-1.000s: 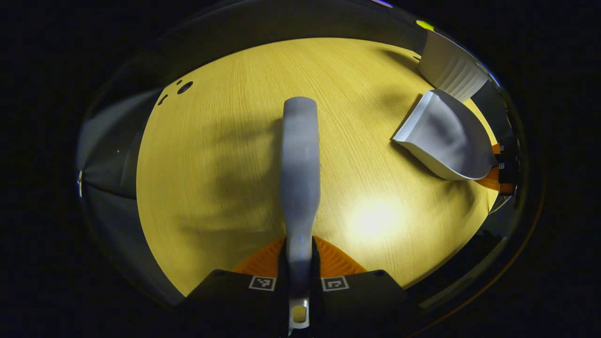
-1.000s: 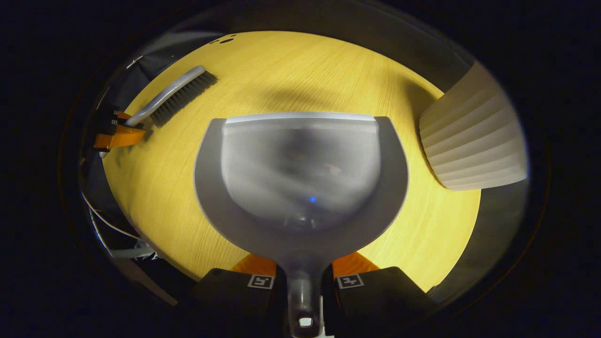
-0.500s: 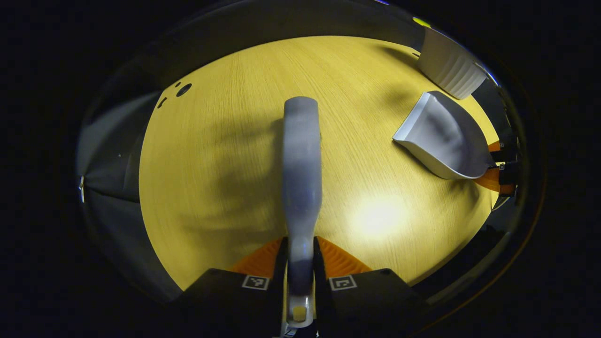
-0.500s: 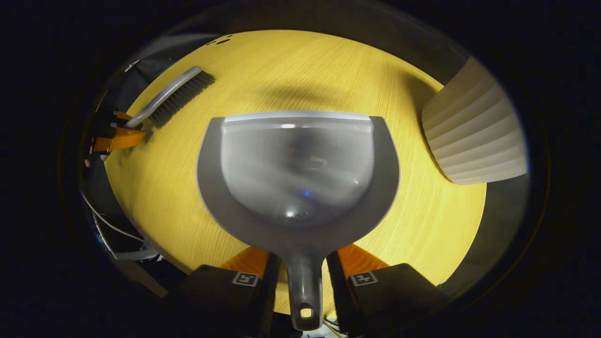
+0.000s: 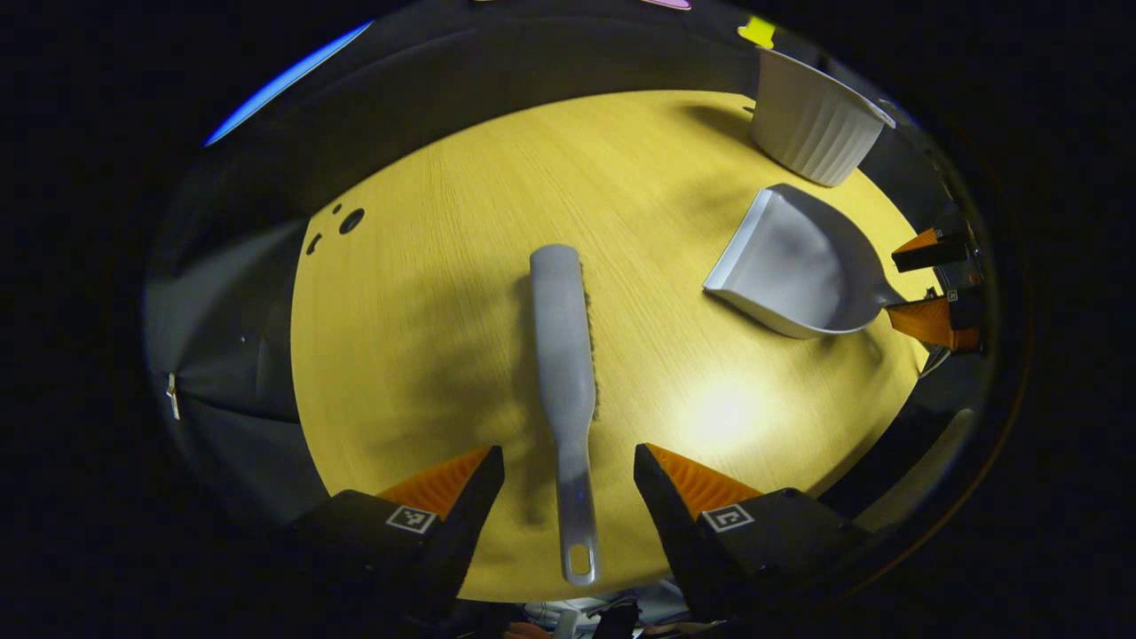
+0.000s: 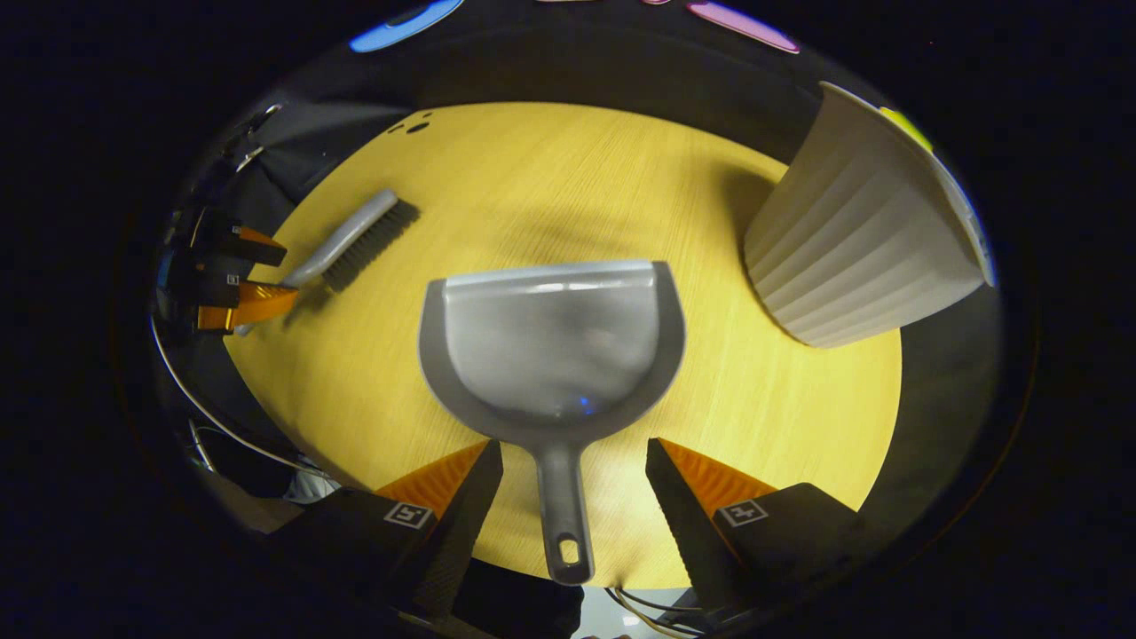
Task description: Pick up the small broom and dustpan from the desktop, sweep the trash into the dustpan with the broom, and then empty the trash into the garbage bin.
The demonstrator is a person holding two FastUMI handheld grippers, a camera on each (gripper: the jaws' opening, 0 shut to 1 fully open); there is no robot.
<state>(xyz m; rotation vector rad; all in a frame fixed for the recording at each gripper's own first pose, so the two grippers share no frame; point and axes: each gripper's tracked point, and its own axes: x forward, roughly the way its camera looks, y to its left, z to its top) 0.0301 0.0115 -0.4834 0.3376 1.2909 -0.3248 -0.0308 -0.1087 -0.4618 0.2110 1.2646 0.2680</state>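
The small grey broom (image 5: 563,355) lies flat on the yellow wooden desktop (image 5: 426,293), its handle end between the spread fingers of my left gripper (image 5: 568,461), which stands open and clear of it. The grey dustpan (image 6: 555,342) rests on the desktop with its handle pointing back between the fingers of my right gripper (image 6: 572,457), also open and not touching it. In the left gripper view the dustpan (image 5: 790,266) sits at the right with the right gripper (image 5: 932,284) behind its handle. In the right gripper view the broom (image 6: 355,238) lies at the left beside the left gripper (image 6: 240,275).
A white ribbed garbage bin (image 6: 856,244) stands on the desktop right of the dustpan; it appears far right as the bin (image 5: 812,124) in the left gripper view. Small dark holes (image 5: 351,220) mark the far left of the desktop. Cables (image 6: 222,426) hang off the near edge.
Both grippers have opened and drawn back and up. The broom and the dustpan, held a second ago, now lie released on the desktop.
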